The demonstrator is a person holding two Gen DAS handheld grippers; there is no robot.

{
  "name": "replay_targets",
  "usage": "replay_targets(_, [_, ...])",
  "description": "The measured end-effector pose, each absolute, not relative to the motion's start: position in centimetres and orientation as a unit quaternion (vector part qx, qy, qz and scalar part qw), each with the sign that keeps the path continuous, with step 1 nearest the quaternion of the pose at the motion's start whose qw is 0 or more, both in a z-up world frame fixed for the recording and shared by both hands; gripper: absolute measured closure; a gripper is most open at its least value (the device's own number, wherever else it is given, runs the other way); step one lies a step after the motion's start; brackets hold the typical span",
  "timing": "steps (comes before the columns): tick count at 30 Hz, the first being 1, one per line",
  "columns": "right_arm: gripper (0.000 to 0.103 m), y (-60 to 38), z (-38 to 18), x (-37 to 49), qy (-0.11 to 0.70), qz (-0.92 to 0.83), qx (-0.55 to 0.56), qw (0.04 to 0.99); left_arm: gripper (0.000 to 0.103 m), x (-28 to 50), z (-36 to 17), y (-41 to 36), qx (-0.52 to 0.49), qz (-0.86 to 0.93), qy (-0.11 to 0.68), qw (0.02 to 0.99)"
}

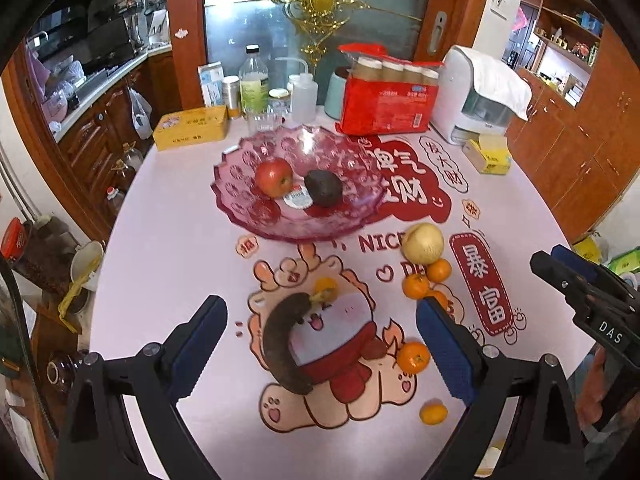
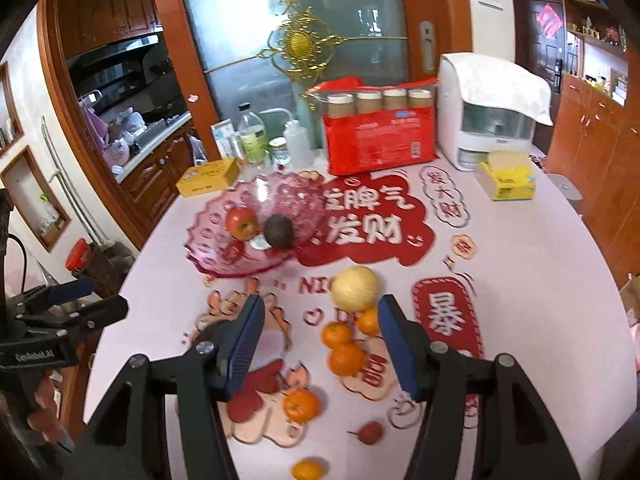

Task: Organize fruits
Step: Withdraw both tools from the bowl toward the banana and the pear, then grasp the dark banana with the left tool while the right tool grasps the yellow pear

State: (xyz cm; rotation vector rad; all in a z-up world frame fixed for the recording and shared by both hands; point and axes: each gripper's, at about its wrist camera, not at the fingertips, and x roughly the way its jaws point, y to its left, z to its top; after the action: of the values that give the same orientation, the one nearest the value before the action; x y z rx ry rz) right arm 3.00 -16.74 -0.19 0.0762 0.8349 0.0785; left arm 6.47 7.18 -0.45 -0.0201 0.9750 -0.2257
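Observation:
A pink glass bowl (image 1: 248,222) (image 2: 208,258) holds a red apple (image 1: 274,178) (image 2: 241,222) and a dark avocado (image 1: 324,188) (image 2: 279,230). On the table in front of it lie a yellow round fruit (image 1: 423,242) (image 2: 356,289), several tangerines (image 1: 416,285) (image 2: 346,359), a blackened banana (image 1: 286,344) and a small red fruit (image 2: 370,432). My left gripper (image 1: 322,348) hangs open above the banana, holding nothing. My right gripper (image 2: 322,348) is open and empty above the tangerine cluster. Each gripper shows at the edge of the other's view.
The round table (image 1: 168,264) has a printed pink mat. At its back stand a yellow box (image 1: 192,127), bottles (image 1: 253,80), a red pack of jars (image 1: 390,92), a white appliance (image 1: 472,96) and a yellow tissue pack (image 1: 490,154). Cabinets surround the table.

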Motion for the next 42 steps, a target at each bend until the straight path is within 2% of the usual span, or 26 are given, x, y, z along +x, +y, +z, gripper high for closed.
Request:
replay_targets(15, [0.043, -20.7, -5.4, 4.0, 0.454, 0.019, 0.055, 0.889, 0.008, 7.1, -7.9, 9.1, -0.016, -0.040, 0.526, 0.849])
replay_targets(17, [0.041, -20.7, -6.1, 5.0, 0.458, 0.022, 0.057, 0.887, 0.008, 7.7, -9.3, 9.8, -0.022, -0.028, 0.538, 0.842])
replay_targets(19, [0.031, -20.7, -6.6, 5.7, 0.460, 0.022, 0.057, 0.886, 0.008, 8.4, -10.8, 10.3, -0.024, -0.019, 0.550, 0.835])
replay_targets(21, [0.028, -20.7, -7.1, 6.7, 0.461, 0.024, 0.056, 0.885, 0.008, 9.1, -12.1, 10.5, -0.025, -0.014, 0.560, 0.828])
replay_targets(30, [0.028, -19.6, -10.1, 11.9, 0.477, 0.028, 0.042, 0.877, 0.008, 12.0, -18.2, 11.4, -0.040, 0.002, 0.598, 0.800])
replay_targets(42, [0.027, -18.2, -15.2, 17.5, 0.507, 0.016, 0.030, 0.861, 0.028, 13.5, -20.8, 10.4, -0.059, -0.020, 0.601, 0.797])
